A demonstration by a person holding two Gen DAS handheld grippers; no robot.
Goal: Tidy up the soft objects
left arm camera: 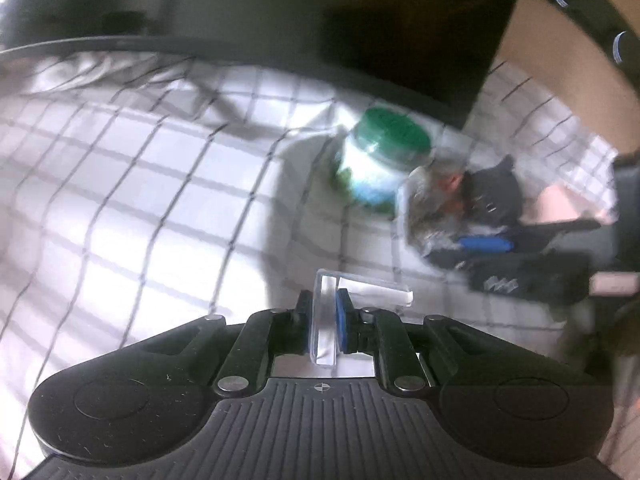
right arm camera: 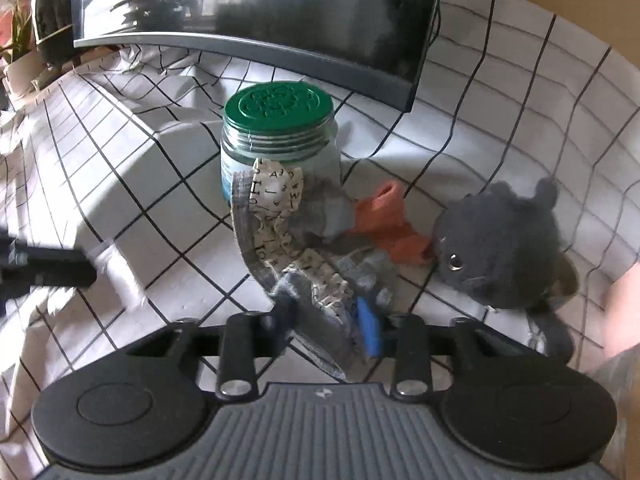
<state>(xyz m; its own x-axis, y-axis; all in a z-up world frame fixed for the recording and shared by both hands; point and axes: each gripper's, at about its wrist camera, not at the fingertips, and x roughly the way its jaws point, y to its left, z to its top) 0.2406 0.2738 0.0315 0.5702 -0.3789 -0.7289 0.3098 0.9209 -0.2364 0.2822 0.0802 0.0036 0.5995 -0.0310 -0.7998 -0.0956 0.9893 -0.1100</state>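
Note:
My right gripper [right arm camera: 326, 320] is shut on a grey fabric bundle [right arm camera: 320, 292] with a letter-printed ribbon [right arm camera: 276, 196]. The bundle trails up against a glass jar with a green lid [right arm camera: 280, 140]. An orange cloth [right arm camera: 384, 224] lies to the right of the bundle, touching a grey plush toy [right arm camera: 496, 248]. My left gripper [left arm camera: 324, 320] is shut on a clear, angled plastic piece [left arm camera: 360, 292] over the checked cloth. The blurred left wrist view shows the jar [left arm camera: 380, 156], the plush toy [left arm camera: 492, 192] and a blue pad [left arm camera: 486, 245] of the right gripper.
A white tablecloth with a black grid [right arm camera: 160, 200] covers the surface. A dark monitor [right arm camera: 280, 12] stands behind the jar. Potted plants [right arm camera: 20, 40] are at the far left. A person's hand [right arm camera: 624, 312] is at the right edge. The left gripper [right arm camera: 48, 268] enters from the left.

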